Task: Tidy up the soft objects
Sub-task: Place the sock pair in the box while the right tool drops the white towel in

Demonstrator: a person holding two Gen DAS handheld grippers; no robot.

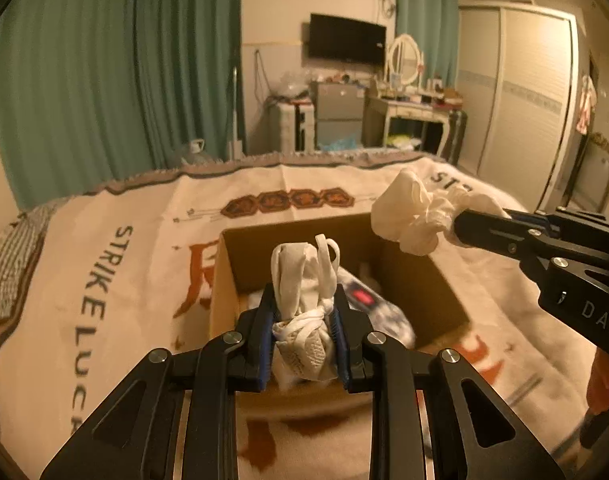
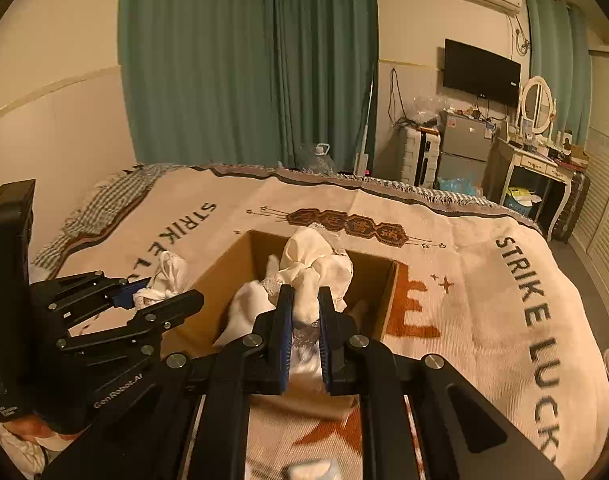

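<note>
An open cardboard box (image 1: 416,280) sits on the bed; it also shows in the right wrist view (image 2: 220,272). My left gripper (image 1: 302,308) is shut on a knotted white cloth bundle (image 1: 300,300) and holds it over the box's near edge. It appears at the left of the right wrist view (image 2: 152,298) with the bundle (image 2: 168,276). My right gripper (image 2: 304,300) is shut on a cream ruffled cloth (image 2: 312,264) above the box. In the left wrist view it (image 1: 468,220) holds that cloth (image 1: 412,212) over the box's far right corner. Soft items lie inside the box (image 1: 368,300).
A cream blanket (image 2: 484,300) printed "STRIKE LUCK" covers the bed. Teal curtains (image 1: 116,72) hang behind. A dresser with a mirror (image 1: 408,100), a fridge, a TV and a wardrobe (image 1: 520,92) stand beyond the bed's far edge.
</note>
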